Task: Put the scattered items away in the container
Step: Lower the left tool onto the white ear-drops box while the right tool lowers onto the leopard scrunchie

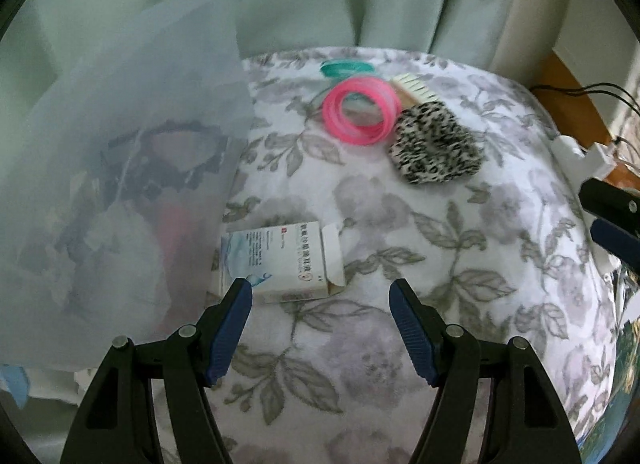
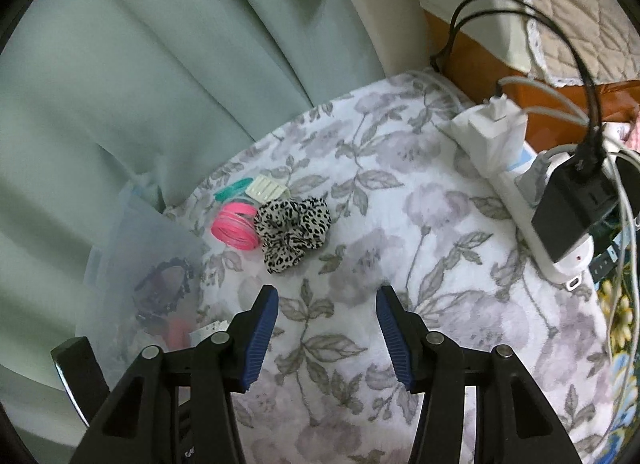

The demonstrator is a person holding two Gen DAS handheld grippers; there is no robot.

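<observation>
Frosted plastic container (image 1: 120, 184) at left of floral blanket (image 1: 400, 224); box (image 1: 284, 260) beside it, pink rings (image 1: 360, 112) and leopard scrunchie (image 1: 436, 148) farther off; left gripper (image 1: 320, 292) and right gripper (image 2: 326, 300) both spread, empty

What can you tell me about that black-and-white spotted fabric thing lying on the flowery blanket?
The leopard-print scrunchie is a soft, ruffled ring of white fabric with black spots, lying bunched and flat on the floral blanket. Its edge touches the pink coil, and the pale comb sits just behind it. No gripper touches it, and it remains outside the translucent container.
</observation>
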